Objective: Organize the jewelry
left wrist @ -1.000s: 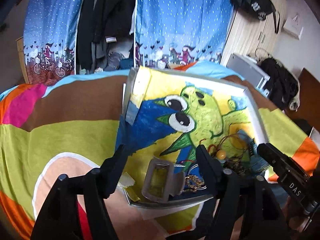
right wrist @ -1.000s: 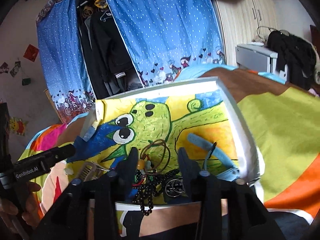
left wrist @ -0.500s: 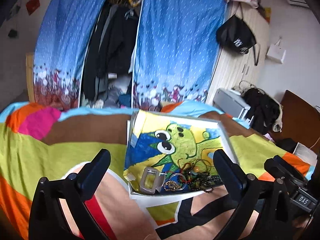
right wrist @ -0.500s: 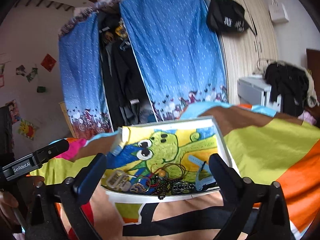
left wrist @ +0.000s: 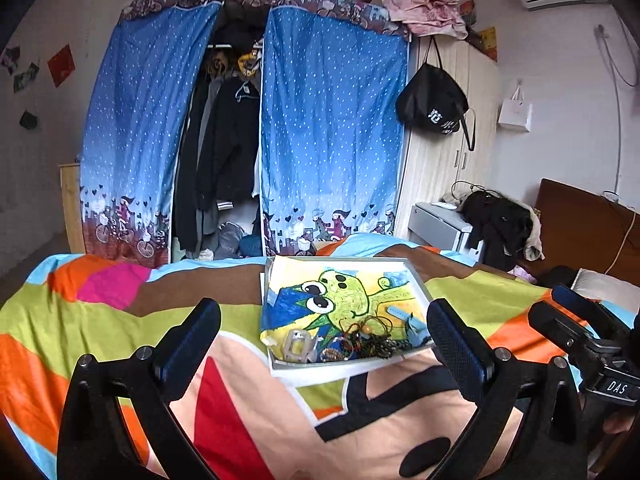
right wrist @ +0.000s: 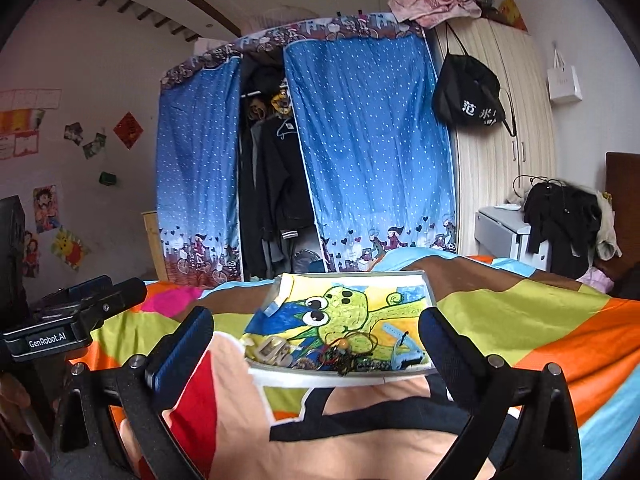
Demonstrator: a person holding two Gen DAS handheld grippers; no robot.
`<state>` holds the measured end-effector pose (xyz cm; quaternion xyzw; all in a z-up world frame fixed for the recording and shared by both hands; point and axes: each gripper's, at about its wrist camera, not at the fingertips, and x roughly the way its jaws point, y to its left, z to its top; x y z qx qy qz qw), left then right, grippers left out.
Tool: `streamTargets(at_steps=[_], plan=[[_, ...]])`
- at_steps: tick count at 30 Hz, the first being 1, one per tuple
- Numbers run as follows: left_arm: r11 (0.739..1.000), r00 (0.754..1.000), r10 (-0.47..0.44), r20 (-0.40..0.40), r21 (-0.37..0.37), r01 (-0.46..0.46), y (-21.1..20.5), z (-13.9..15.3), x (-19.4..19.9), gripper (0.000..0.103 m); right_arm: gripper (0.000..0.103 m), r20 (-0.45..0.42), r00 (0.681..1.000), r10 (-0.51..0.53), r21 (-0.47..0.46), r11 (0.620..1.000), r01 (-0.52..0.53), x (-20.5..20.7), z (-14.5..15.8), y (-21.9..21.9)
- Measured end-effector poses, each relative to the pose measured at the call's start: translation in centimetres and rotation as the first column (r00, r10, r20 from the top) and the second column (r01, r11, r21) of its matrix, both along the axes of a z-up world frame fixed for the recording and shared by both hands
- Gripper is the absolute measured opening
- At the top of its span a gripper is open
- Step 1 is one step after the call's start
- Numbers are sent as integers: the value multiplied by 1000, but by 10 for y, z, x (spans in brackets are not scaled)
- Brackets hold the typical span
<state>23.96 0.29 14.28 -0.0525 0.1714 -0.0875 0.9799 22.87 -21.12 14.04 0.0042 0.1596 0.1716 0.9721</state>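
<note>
Left wrist view shows both tools, left (left wrist: 324,344) and right (right wrist: 316,344), spread wide and empty, held back from the tray (left wrist: 416,278) on the bed, so no piece is in hand and the next move likely calls for closing in on the tangled jewelry (left wrist: 360,340).

A bedspread (left wrist: 120,320) is showing bold blocks of lime, orange, pink, brown, peach and red. The white-rimmed tray (left wrist: 416,276) is displaying a green cartoon creature on yellow and blue, while blue curtains (right wrist: 372,152) are carrying white dots above a cyclist border.

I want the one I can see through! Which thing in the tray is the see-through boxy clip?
The clear hair claw, at the left end of the jewelry pile in the tray. The pieces to its right are a gold chain, dark beads and a blue strap.
</note>
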Motion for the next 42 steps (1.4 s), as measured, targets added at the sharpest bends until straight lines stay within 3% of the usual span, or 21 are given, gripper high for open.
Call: streamTargets(at_steps=[13,22,42], plan=[[999,1000,13,23,35,-14,4,-14,-99,101,103,37,999,-30,-11,999,30,-100,-12,2],[997,999,24,26,79,-26,5,-40,-148,101,103,50,996,-80,2,997,80,-143,-30,-1],[995,999,47,5,92,-47,16,-103,-184,101,103,25,984,-178,-37,983,179,-179,-91,4]])
